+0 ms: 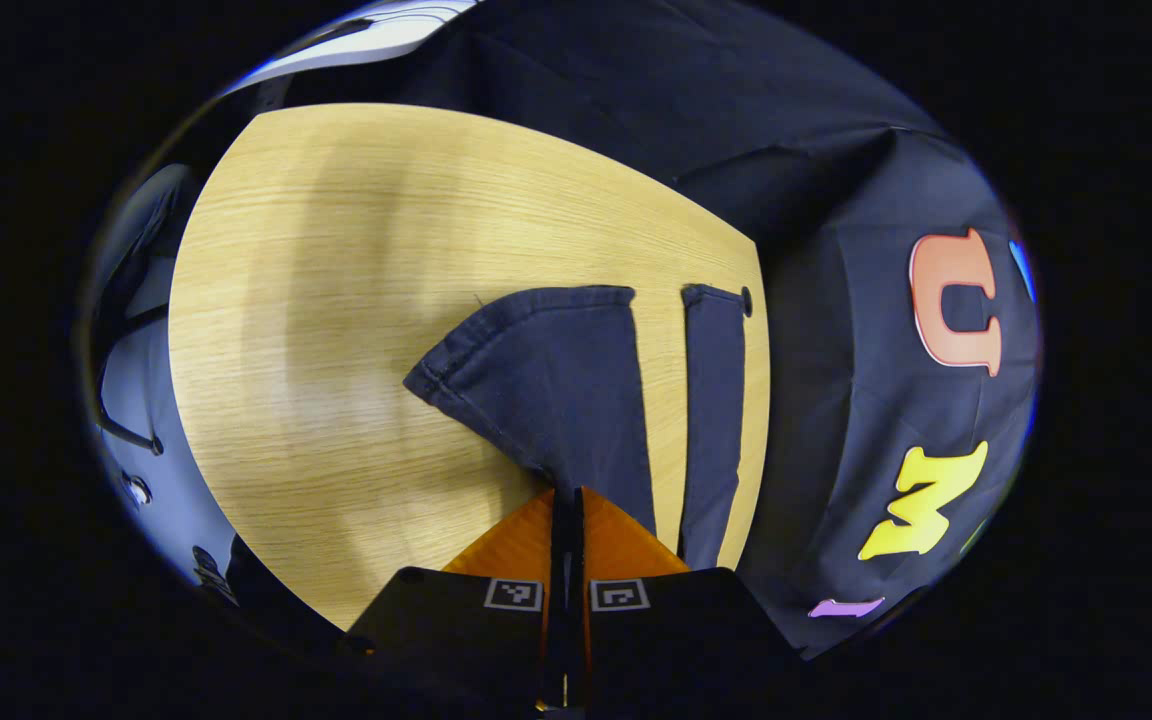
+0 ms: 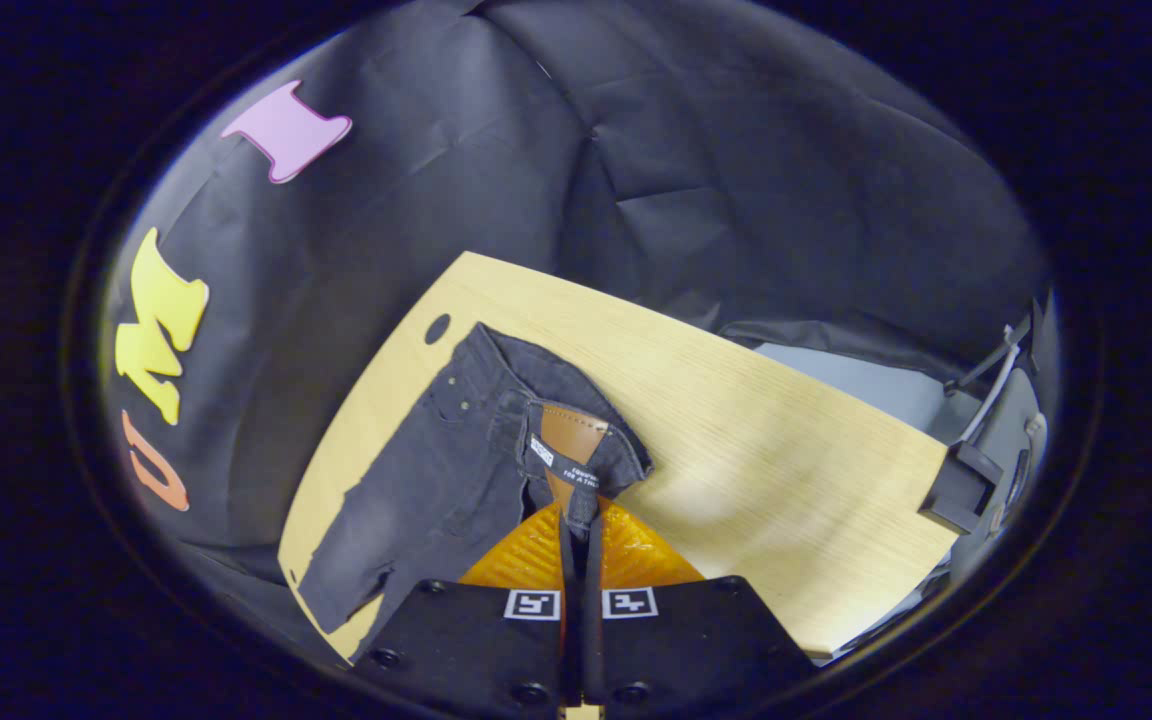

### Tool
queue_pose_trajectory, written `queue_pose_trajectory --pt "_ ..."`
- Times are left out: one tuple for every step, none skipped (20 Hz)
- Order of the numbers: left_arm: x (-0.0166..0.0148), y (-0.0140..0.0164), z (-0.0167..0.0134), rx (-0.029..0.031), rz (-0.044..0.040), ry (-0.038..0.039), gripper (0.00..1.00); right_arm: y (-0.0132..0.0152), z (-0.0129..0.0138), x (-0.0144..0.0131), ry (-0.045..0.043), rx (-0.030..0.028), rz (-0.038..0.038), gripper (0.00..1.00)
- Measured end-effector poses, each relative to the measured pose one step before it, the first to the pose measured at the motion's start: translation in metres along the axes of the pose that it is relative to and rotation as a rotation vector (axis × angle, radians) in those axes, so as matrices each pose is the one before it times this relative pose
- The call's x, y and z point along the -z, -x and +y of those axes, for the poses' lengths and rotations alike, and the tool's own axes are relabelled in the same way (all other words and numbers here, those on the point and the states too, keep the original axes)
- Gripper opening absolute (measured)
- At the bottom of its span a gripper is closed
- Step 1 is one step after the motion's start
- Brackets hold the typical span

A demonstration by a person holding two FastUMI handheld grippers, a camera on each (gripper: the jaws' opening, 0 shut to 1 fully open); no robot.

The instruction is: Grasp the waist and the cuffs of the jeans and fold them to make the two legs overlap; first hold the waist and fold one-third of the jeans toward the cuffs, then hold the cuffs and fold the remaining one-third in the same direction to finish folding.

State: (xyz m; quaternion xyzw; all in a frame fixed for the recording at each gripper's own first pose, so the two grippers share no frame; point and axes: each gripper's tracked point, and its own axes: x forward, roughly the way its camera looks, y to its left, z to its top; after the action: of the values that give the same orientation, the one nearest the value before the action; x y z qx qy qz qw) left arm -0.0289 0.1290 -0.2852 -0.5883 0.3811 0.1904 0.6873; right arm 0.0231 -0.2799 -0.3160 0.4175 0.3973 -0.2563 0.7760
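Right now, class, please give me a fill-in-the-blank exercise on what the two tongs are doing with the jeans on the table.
1. The left tongs are shut on a ____ of the dark denim jeans.
2. The right tongs are shut on the jeans' ____, beside the brown leather patch.
3. The jeans lie on a pale ____ table.
4. In the left gripper view the two legs lie ____, not overlapped.

Missing words: leg; waist; wooden; apart
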Motion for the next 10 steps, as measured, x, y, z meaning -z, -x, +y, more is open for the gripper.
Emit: queue_pose_trajectory --pt "-0.00021 0.00215 -0.00793 0.0073 0.00409 -0.02636 0.04 0.00468 0.00776 -0.00321 -0.00589 -0.01915 0.00068 0.01" --pt "-0.00134 0.00083 -0.00836 0.0091 0.00064 -0.02753 0.04 0.00266 0.00565 -0.00322 -0.00423 -0.01543 0.00111 0.0" --pt "-0.00368 0.0004 -0.00956 0.00965 -0.00331 -0.0226 0.04 0.00243 0.00625 -0.00379 -0.00214 -0.01434 -0.00011 0.0" --pt "-0.00249 0.00092 -0.0094 0.01326 -0.00018 -0.01991 0.04 0.00334 0.00516 -0.0028 -0.00431 -0.0152 0.00079 0.0" --pt "-0.00403 0.00082 -0.00837 0.0077 -0.00182 -0.01823 0.04 0.00111 0.00595 -0.00421 -0.00743 -0.01333 0.00008 0.0" --pt "-0.0038 -0.00144 -0.00702 0.00353 0.00031 -0.01604 0.04 0.00189 0.00515 -0.00267 -0.01346 -0.01389 0.00371 0.0" --pt "-0.00283 -0.00145 -0.00834 0.00778 0.00101 -0.01048 0.04 0.00113 0.00612 -0.00436 -0.01413 -0.0148 0.00146 0.0" --pt "-0.00381 -0.00071 -0.00839 0.00823 0.0042 -0.00883 0.04 -0.0007 0.00623 -0.00454 -0.00951 -0.01187 0.00009 0.0" --pt "-0.0041 -0.00128 -0.00882 0.00791 0.00485 -0.00965 0.04 0.00031 0.00627 -0.00538 -0.00789 -0.01017 -0.00045 0.0" --pt "-0.004 -0.0024 -0.00751 0.00427 0.00135 -0.0143 0.04 0.00011 0.0061 -0.005 -0.00482 -0.01122 -0.00051 0.0"
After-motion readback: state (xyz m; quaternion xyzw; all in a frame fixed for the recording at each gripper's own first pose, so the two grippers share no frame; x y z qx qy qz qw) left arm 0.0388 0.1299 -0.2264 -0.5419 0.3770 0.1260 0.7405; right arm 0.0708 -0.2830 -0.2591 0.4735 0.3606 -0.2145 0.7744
